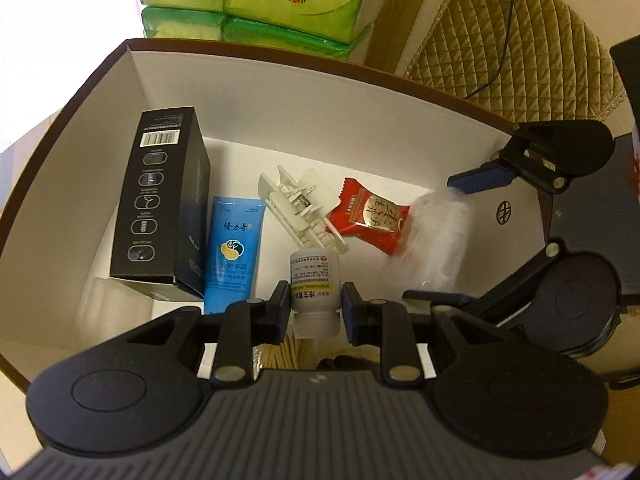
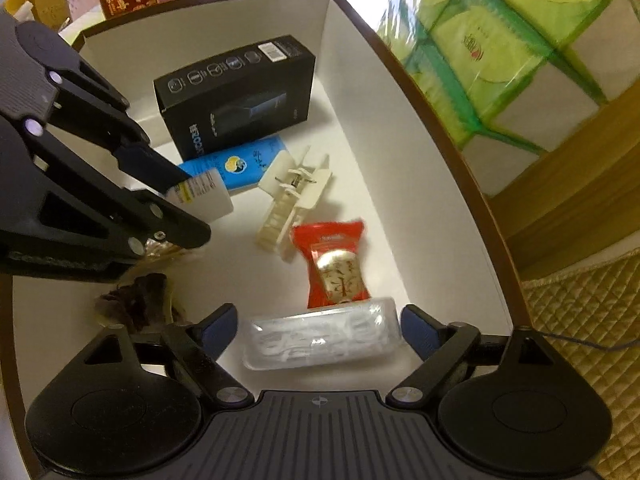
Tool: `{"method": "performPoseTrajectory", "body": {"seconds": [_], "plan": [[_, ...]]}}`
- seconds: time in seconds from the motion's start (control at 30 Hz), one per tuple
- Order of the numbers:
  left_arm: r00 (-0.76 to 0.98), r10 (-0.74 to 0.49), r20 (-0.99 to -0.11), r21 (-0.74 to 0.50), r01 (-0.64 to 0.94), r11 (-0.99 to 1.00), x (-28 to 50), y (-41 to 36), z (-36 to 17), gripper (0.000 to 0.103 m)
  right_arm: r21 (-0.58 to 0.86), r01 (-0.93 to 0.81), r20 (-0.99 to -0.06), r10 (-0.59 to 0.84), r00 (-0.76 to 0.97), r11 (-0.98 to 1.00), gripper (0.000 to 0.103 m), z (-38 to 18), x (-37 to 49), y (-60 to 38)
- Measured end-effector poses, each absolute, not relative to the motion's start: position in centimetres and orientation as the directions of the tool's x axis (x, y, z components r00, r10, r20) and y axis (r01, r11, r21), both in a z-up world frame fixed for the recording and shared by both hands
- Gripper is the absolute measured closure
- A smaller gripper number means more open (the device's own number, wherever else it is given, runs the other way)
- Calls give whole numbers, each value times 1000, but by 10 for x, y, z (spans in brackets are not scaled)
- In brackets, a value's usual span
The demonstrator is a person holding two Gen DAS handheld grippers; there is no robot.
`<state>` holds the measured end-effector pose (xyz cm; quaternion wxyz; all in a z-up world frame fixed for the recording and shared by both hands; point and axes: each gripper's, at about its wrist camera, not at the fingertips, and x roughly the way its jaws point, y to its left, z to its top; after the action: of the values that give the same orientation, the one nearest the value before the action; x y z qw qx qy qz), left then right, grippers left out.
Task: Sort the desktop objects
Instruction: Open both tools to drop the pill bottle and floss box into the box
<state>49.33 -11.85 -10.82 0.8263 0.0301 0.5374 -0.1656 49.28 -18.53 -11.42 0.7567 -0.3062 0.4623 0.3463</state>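
While unseen from the left wrist, clear packet (image 2: 322, 338) between wide right gripper (image 2: 318, 330); left gripper (image 1: 315, 308) clamping white bottle (image 1: 315, 288)

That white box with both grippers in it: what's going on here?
A person is sorting desk items into the white box. The left gripper is shut on a small white bottle held over the box. The right gripper is open, with the clear plastic packet lying between its fingers.
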Motion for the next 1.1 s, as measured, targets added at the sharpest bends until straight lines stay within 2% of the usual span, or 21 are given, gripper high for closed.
{"method": "performPoseTrajectory", "body": {"seconds": [0.4, 0.47, 0.63, 0.7, 0.77, 0.97, 1.1], "plan": [[355, -253, -900, -146, 301, 942, 497, -126, -116, 80, -107, -786, -902, 273, 334, 609, 8, -108, 491, -197], [355, -259, -898, -154, 298, 942, 496, -127, -115, 74, -100, -785, -899, 282, 334, 611, 8, -106, 488, -199], [372, -258, -892, -155, 285, 946, 492, -124, -110, 51, -78, -776, -889, 309, 338, 625, 7, -99, 480, -204], [381, -263, -886, -163, 277, 947, 489, -121, -106, 50, -66, -774, -882, 325, 340, 629, 6, -95, 475, -207], [391, -261, -883, -165, 262, 951, 485, -118, -102, 42, -58, -771, -873, 343, 347, 634, 6, -90, 469, -209], [465, -244, -851, -138, 250, 958, 464, -106, -79, 39, -36, -758, -828, 406, 388, 652, 2, -69, 444, -220], [535, -203, -820, -89, 231, 969, 443, -99, -60, 33, 8, -745, -801, 450, 395, 667, 2, -58, 428, -228]]}}
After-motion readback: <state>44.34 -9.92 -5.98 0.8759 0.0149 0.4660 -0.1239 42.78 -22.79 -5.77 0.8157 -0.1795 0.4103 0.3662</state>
